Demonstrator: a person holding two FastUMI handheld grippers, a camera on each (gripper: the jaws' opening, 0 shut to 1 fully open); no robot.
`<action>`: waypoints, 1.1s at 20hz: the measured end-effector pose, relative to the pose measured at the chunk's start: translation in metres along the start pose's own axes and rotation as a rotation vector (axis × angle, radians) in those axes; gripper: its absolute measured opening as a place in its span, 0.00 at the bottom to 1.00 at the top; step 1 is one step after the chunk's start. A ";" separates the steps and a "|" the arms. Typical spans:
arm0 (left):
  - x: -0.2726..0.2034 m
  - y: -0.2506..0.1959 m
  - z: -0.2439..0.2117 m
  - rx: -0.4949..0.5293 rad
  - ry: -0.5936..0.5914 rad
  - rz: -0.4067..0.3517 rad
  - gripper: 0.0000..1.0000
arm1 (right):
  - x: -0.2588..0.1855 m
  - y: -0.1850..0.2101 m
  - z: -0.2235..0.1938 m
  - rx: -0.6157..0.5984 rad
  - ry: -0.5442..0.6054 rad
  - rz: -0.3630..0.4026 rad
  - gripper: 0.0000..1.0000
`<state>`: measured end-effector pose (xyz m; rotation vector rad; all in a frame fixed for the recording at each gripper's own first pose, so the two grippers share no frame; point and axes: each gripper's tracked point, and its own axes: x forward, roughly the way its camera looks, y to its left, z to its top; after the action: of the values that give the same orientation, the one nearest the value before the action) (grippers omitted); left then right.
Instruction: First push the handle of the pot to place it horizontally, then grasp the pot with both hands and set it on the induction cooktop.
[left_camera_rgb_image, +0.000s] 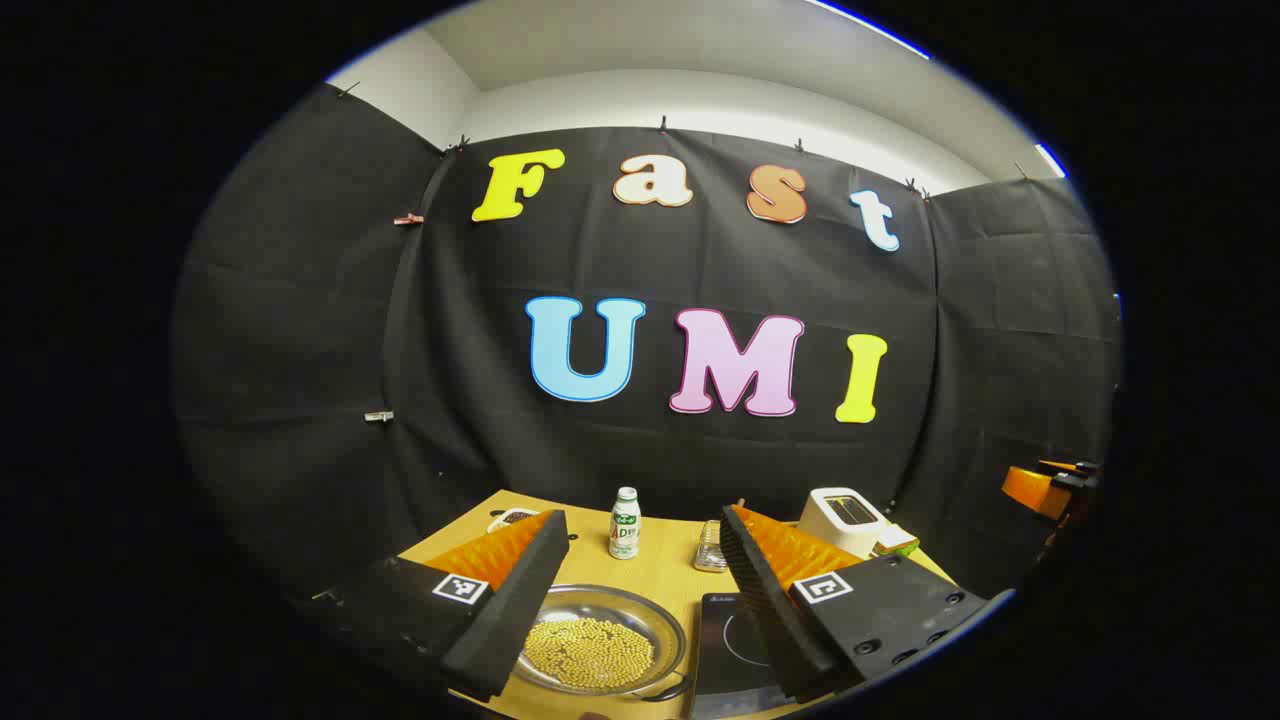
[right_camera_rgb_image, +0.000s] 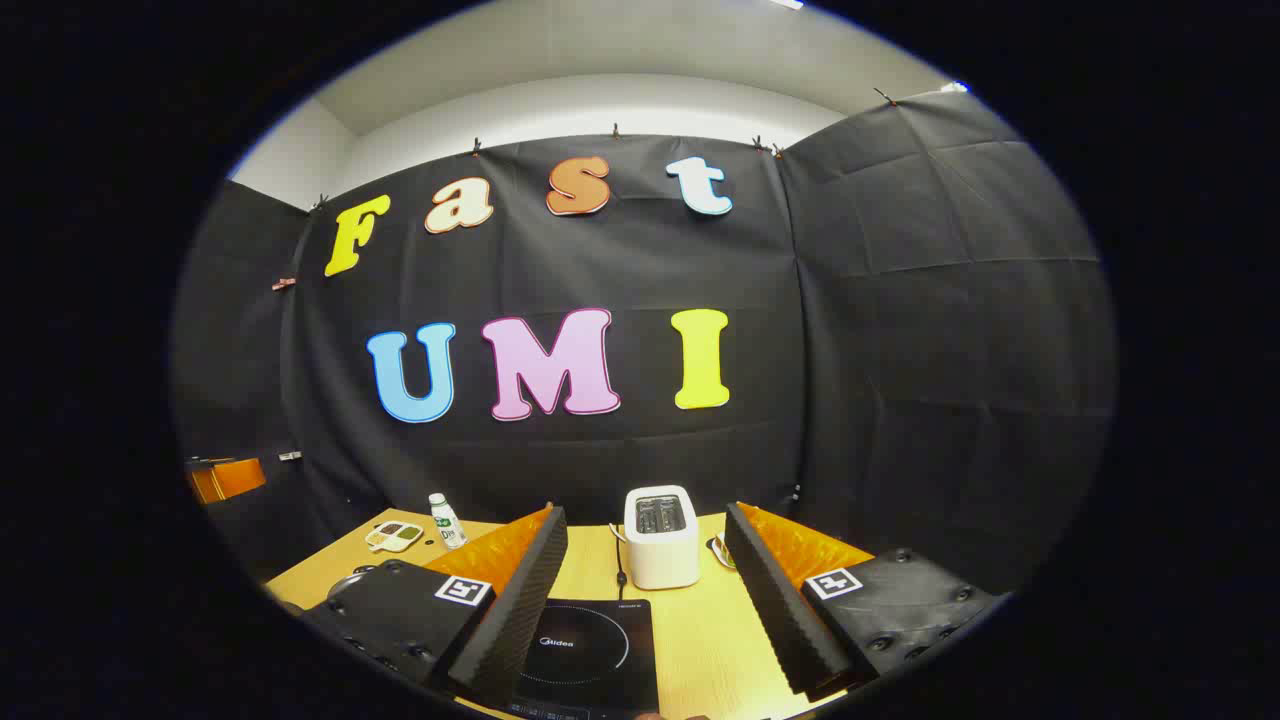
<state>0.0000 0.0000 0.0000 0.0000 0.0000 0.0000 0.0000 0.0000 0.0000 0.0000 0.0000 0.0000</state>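
The left gripper (left_camera_rgb_image: 640, 600) hangs above the desk (left_camera_rgb_image: 665, 560) with its jaws spread wide and nothing between them. Below the gap sits the pot (left_camera_rgb_image: 600, 640), a shallow metal pan filled with small yellow grains, near the desk's front edge; a dark loop handle shows at its near right rim. Just beside the pot, to its right, lies the induction cooktop (left_camera_rgb_image: 735, 640), flat and black, partly hidden by the gripper's right finger.

The right gripper (right_camera_rgb_image: 645, 600) is likewise released, jaws wide apart, holding nothing, with the induction cooktop (right_camera_rgb_image: 590, 650) under the gap.

Behind the cooktop stands a white toaster (right_camera_rgb_image: 660, 535) toward the desk's back edge. A small white bottle (left_camera_rgb_image: 625, 522) stands upright near the back edge, with a small clear container (left_camera_rgb_image: 710, 550) close to its right.
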 end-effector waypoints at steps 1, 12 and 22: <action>-0.001 0.002 -0.003 -0.001 0.004 -0.001 0.95 | -0.002 0.002 0.001 -0.009 -0.004 -0.003 0.98; 0.001 0.027 -0.014 0.023 0.011 -0.023 0.95 | -0.020 0.040 0.002 -0.041 -0.033 -0.001 0.98; -0.002 0.031 -0.029 0.054 0.038 -0.063 0.95 | -0.026 0.057 -0.004 -0.042 -0.031 0.001 0.98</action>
<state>-0.0024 0.0305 -0.0288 0.0542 0.0380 -0.0632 -0.0260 0.0573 -0.0035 -0.0421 -0.0311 0.0007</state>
